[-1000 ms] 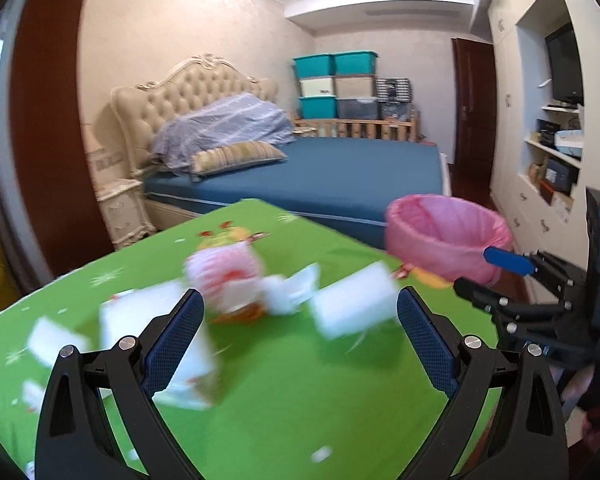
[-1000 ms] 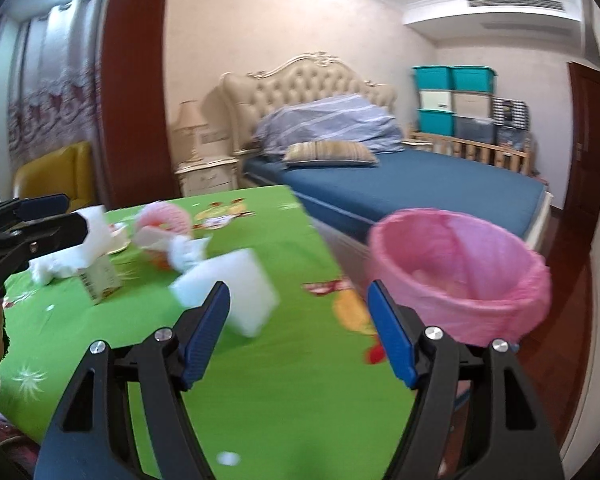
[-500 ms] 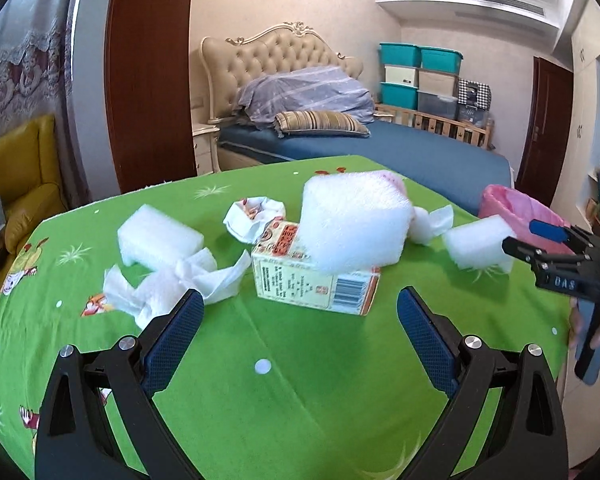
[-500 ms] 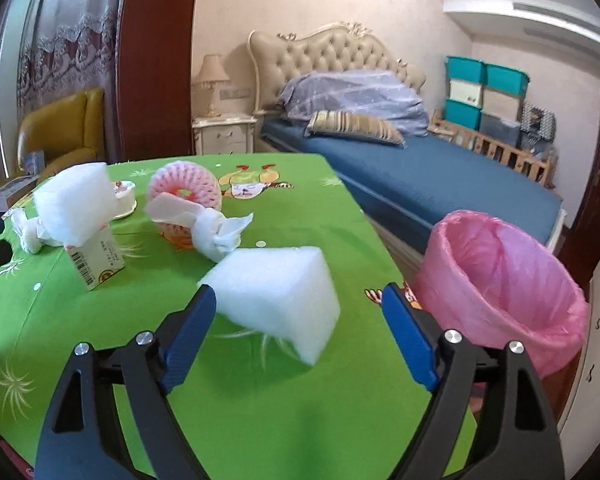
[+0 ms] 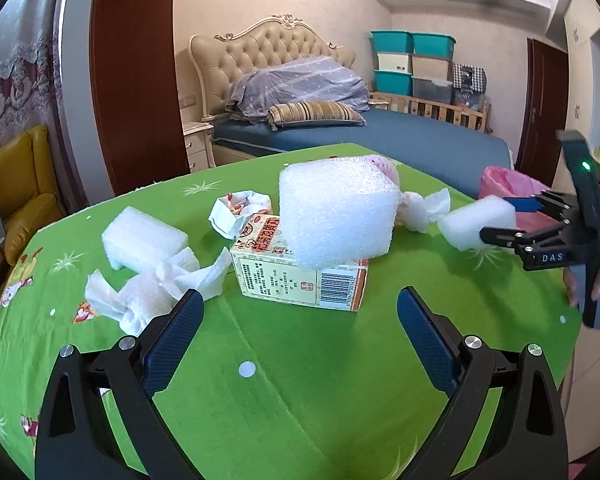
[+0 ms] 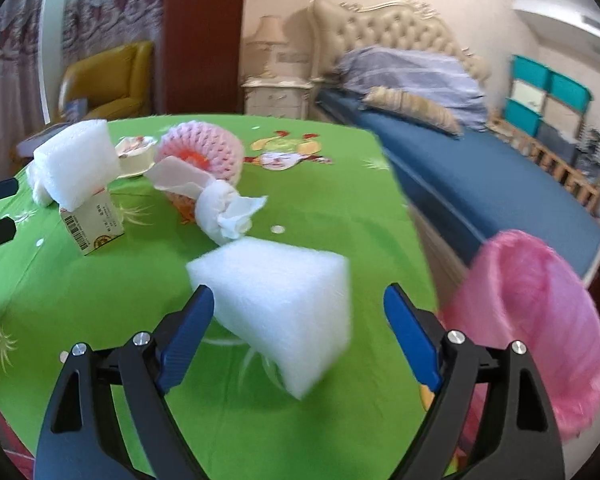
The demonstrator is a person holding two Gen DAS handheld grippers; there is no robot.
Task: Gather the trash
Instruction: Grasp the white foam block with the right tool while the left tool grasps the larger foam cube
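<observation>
Now both grippers agape: right gripper (image 6: 299, 309) around foam block (image 6: 278, 306), left gripper (image 5: 299, 321) before carton (image 5: 300, 272).

The left gripper (image 5: 300, 320) hovers low over the near side of the table (image 5: 300, 400), its 2 fingers (image 5: 174, 334) spread wide apart. The right gripper (image 6: 299, 320) sits at the right edge, fingers (image 6: 186, 330) likewise apart, level and pointing forward.
</observation>
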